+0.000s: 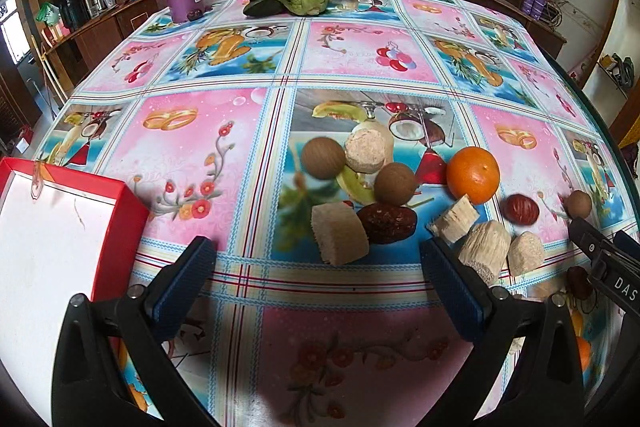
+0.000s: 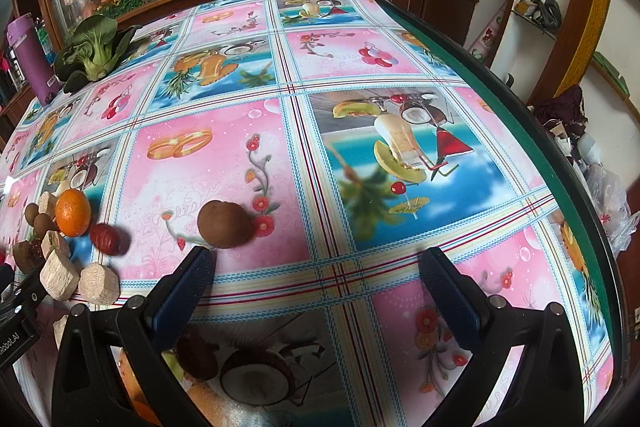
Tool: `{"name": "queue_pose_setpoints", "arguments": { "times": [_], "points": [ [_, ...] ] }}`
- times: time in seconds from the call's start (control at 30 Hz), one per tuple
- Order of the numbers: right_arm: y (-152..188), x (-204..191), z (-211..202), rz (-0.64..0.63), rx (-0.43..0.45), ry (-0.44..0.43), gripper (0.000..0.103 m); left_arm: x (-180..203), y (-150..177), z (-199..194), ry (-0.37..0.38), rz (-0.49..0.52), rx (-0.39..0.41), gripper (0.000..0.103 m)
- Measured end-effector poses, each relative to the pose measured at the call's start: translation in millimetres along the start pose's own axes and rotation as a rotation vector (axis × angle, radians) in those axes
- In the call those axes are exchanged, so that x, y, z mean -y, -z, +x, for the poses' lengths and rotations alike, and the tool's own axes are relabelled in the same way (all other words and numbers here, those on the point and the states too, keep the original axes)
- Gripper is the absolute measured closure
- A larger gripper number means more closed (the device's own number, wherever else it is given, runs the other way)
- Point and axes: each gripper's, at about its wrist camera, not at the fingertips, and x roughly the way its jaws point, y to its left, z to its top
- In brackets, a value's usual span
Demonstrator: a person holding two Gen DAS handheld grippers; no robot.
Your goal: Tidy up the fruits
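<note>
Your table wears a glossy tablecloth (image 1: 224,163) of pink and blue fruit-print squares, backed by a wooden cabinet with painted bamboo glass. Your left gripper (image 1: 316,259) gapes wide, holding nothing, above the fruit cluster: an orange (image 1: 473,174), brown round fruits, dates and pale chunks. A red box (image 1: 60,227) sits left. Your right gripper (image 2: 316,263) is equally spread and empty, near a lone brown fruit (image 2: 224,225).

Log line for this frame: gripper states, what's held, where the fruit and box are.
left gripper: open, empty | right gripper: open, empty | orange, brown fruits: loose on table | red box: left, no fruit visible inside
</note>
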Motion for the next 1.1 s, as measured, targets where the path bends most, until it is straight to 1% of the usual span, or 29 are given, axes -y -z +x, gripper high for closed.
{"name": "queue_pose_setpoints", "arguments": {
  "times": [0.33, 0.4, 0.5, 0.53, 0.63, 0.7, 0.8, 0.9, 0.93, 0.97, 1.03, 1.1],
  "points": [
    [-2.3, -0.7, 1.5, 0.003, 0.0, 0.001, 0.0, 0.6, -0.2, -0.8, -0.001, 0.001, -0.001, 0.0],
    [-0.1, -0.2, -0.5, -0.01, -0.003, -0.013, 0.0, -0.3, 1.4, -2.4, -0.005, 0.002, -0.01, 0.0],
    [-1.0, -1.9, -0.7, -0.04, -0.031, -0.062, 0.001, -1.3, 6.7, -10.6, -0.041, -0.013, -0.012, 0.0],
    [0.4, -0.3, -7.2, -0.04, -0.021, -0.092, 0.001, -0.6, 8.5, -17.9, -0.053, -0.002, 0.006, 0.0],
    [5.1, 1.7, -30.8, -0.046, 0.054, -0.121, 0.001, -0.7, 11.0, -43.9, -0.079, 0.022, 0.084, 0.0],
    [8.5, 2.4, -45.9, -0.067, 0.066, -0.169, 0.001, -2.5, 9.5, -62.2, -0.086, 0.028, 0.137, 0.0],
    [15.6, 2.2, -66.5, -0.082, 0.085, -0.237, 0.001, -5.1, 6.9, -82.9, -0.087, 0.032, 0.188, 0.0],
    [24.4, -4.6, -78.5, -0.132, 0.083, -0.283, 0.001, -6.8, 3.6, -90.6, -0.084, 0.037, 0.197, 0.0],
    [28.4, -6.9, -82.4, -0.148, 0.083, -0.299, 0.002, -7.1, 2.9, -90.9, -0.084, 0.037, 0.197, 0.0],
    [30.0, -9.0, -84.6, -0.156, 0.087, -0.306, 0.006, -7.8, 2.1, -91.4, -0.088, 0.039, 0.198, 0.0],
    [35.1, -14.1, -86.7, -0.192, 0.075, -0.327, 0.008, -8.8, 1.0, -90.9, -0.095, 0.041, 0.196, 0.0],
    [37.1, -17.6, -83.5, -0.217, 0.059, -0.345, 0.016, -10.3, -2.3, -86.9, -0.098, 0.045, 0.187, 0.0]
  ]
}}
